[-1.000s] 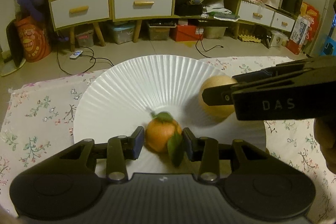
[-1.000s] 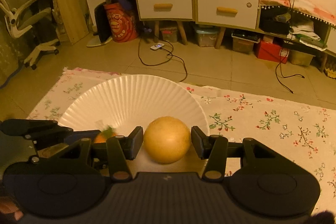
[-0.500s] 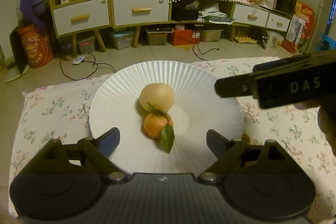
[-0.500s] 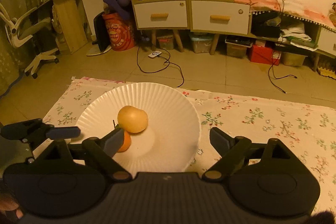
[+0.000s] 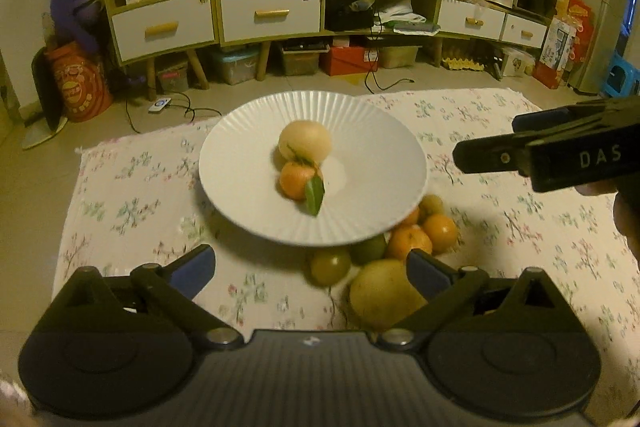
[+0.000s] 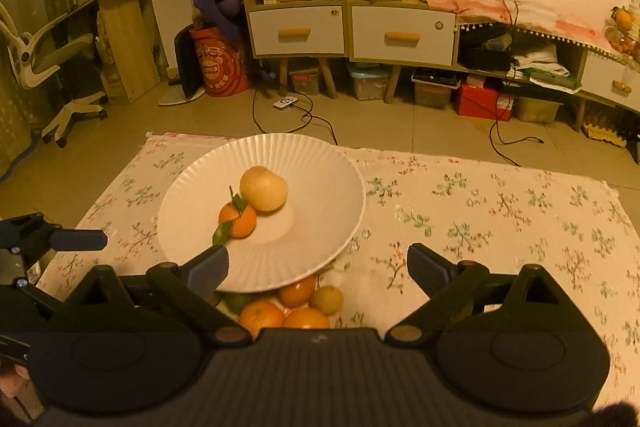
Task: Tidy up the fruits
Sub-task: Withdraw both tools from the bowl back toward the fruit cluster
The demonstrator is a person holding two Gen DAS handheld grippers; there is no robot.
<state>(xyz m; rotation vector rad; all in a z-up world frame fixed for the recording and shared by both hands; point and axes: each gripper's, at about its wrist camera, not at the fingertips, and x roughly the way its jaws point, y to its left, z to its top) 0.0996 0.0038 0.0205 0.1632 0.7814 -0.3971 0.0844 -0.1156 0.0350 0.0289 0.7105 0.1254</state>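
A white ribbed plate [image 5: 372, 183] [image 6: 320, 203] on the floral cloth holds a pale yellow round fruit [image 5: 305, 141] [image 6: 264, 188] touching a leafy mandarin [image 5: 298, 181] [image 6: 238, 219]. A pile of loose fruit lies in front of the plate: oranges [image 5: 424, 235] [image 6: 280, 315], green fruits [image 5: 331, 267] and a large yellow-green fruit [image 5: 384, 293]. My left gripper [image 5: 310, 275] is open and empty, above the cloth just short of the pile. My right gripper [image 6: 318, 269] is open and empty, above the pile; it also shows at the right of the left wrist view [image 5: 552, 151].
The floral cloth [image 6: 500, 211] lies on a tiled floor. Low cabinets with drawers [image 6: 348, 31], storage boxes, cables [image 6: 308, 115] and an office chair [image 6: 52, 67] stand beyond the cloth's far edge.
Both grippers opened, left the mandarin and the pale fruit on the plate, and drew back toward me. The loose fruit pile has come into view.
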